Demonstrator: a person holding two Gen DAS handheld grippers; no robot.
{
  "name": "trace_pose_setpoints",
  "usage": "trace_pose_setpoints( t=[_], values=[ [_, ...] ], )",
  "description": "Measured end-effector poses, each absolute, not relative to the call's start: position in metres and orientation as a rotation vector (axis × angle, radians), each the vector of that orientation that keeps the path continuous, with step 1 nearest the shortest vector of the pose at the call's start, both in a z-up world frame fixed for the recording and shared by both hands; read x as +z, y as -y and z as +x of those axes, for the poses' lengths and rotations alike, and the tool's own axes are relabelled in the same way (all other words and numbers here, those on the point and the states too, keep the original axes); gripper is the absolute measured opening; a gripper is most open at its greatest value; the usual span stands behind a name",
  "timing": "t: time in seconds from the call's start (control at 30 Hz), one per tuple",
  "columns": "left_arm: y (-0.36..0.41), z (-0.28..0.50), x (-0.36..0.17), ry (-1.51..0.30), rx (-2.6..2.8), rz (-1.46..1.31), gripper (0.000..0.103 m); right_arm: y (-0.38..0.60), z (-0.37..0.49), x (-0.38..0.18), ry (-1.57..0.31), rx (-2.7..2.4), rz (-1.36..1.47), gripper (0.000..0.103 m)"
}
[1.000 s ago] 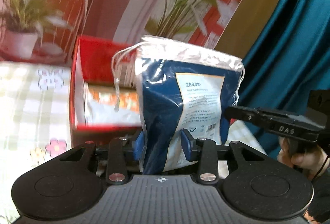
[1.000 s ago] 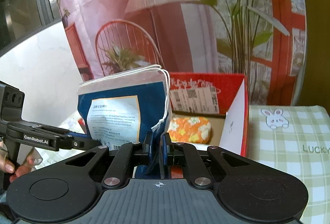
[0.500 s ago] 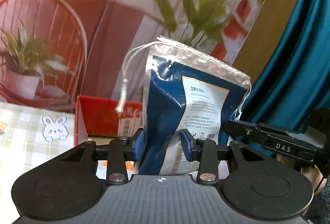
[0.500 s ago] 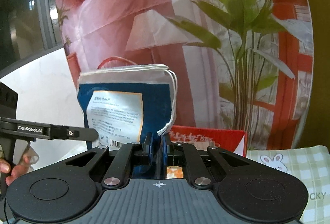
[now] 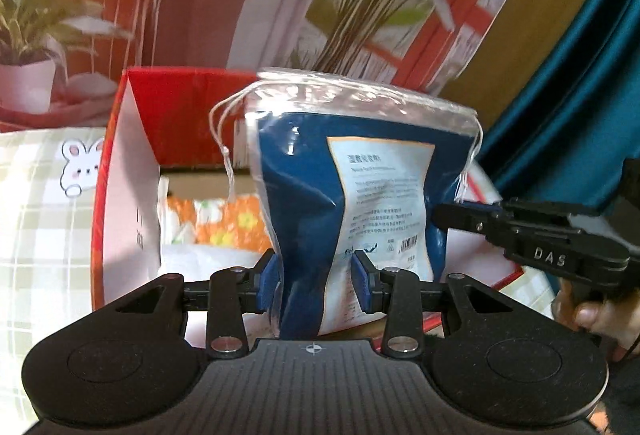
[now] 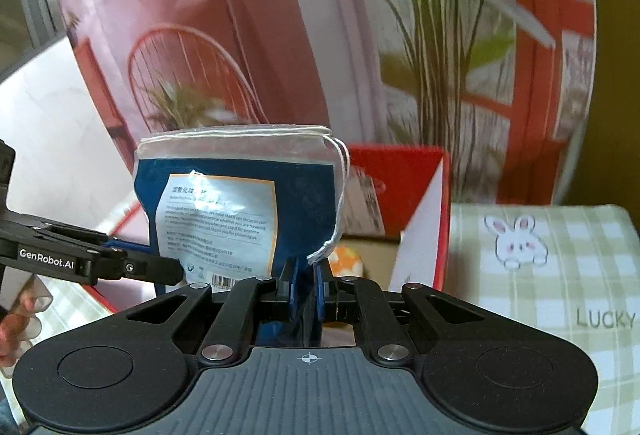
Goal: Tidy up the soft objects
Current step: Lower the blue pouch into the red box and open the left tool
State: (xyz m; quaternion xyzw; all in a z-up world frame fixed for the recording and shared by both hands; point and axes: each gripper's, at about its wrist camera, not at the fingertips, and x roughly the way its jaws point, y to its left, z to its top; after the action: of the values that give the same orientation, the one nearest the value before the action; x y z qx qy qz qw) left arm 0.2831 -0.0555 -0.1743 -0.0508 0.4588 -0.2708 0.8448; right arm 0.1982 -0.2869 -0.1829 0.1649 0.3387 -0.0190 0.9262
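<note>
The left hand-held gripper (image 5: 316,281) is clenched on the lower part of the blue pouch (image 5: 352,195), and the right hand-held gripper (image 6: 306,285) pinches its thin edge. The pouch stands upright in front of the open red box (image 5: 132,171), hiding part of the inside. In the box lies an orange flowered packet (image 5: 224,219). Around the box is a checked cloth with a rabbit (image 6: 516,239) on the desk. Behind stands a printed backdrop (image 6: 248,15)
</note>
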Motion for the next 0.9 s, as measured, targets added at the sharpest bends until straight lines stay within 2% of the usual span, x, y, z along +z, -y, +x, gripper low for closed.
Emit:
trace_pose_setpoints(
  t=[0.27, 0.4, 0.47, 0.57, 0.67, 0.73, 0.77, 0.83, 0.9],
  values=[
    [0.05, 0.293, -0.189, -0.976, -0.55, -0.08, 0.046, 0.28, 0.214, -0.195, -0.744, -0.054, 0.307, 0.01],
    [0.047, 0.29, -0.179, -0.936, -0.526, -0.066, 0.057, 0.278, 0.213, -0.196, -0.729, -0.095, 0.284, 0.026],
    [0.045, 0.287, -0.172, -0.904, -0.51, -0.059, 0.062, 0.276, 0.211, -0.194, -0.712, -0.113, 0.267, 0.028],
    [0.041, 0.279, -0.16, -0.86, -0.493, -0.051, 0.071, 0.271, 0.206, -0.189, -0.689, -0.139, 0.231, 0.041],
    [0.039, 0.269, -0.15, -0.822, -0.474, -0.036, 0.08, 0.265, 0.196, -0.182, -0.652, -0.151, 0.21, 0.059],
    [0.038, 0.261, -0.144, -0.794, -0.462, -0.025, 0.09, 0.261, 0.188, -0.177, -0.629, -0.15, 0.206, 0.074],
    [0.039, 0.258, -0.142, -0.78, -0.455, -0.021, 0.092, 0.26, 0.186, -0.176, -0.623, -0.149, 0.207, 0.079],
    [0.037, 0.251, -0.136, -0.753, -0.439, -0.016, 0.096, 0.255, 0.18, -0.172, -0.607, -0.146, 0.21, 0.096],
    [0.036, 0.245, -0.132, -0.736, -0.424, -0.009, 0.098, 0.251, 0.175, -0.168, -0.593, -0.148, 0.209, 0.103]
  ],
)
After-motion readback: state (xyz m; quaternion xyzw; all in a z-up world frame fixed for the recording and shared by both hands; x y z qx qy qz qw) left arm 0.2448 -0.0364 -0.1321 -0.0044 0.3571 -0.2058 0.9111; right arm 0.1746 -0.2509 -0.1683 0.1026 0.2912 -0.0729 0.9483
